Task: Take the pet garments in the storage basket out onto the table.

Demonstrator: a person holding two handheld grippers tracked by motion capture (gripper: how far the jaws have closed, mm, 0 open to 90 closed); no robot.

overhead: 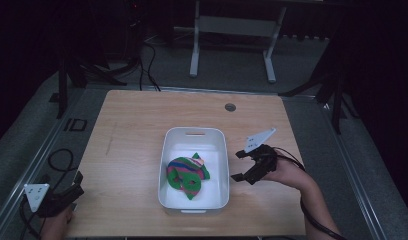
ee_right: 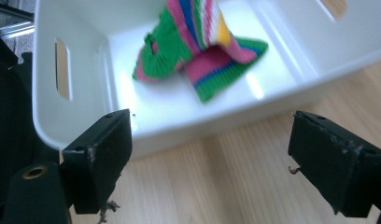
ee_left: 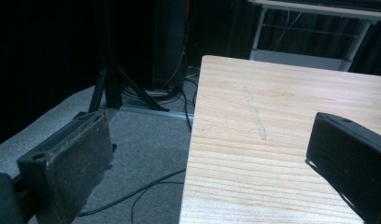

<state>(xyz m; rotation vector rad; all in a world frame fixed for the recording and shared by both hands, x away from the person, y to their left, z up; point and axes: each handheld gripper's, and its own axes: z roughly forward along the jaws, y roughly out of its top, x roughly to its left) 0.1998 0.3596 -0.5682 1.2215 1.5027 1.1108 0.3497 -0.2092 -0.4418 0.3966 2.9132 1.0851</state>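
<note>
Inside white bin (overhead: pixel 220 150), crumpled striped cloth (overhead: pixel 186 175)

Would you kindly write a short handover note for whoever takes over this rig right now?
Left gripper: open, empty, at the near left corner of the table, far from the work.
Right gripper: open, empty, just right of the white bin, fingers pointing toward its side wall.
Striped knit cloth: crumpled inside the bin, green with pink and blue bands, neither gripper touching it.
Done: the cloth lies in the bin.
Left: probably nothing with the cloth unless it needs tidying; otherwise draw the right gripper away from the bin.
</note>
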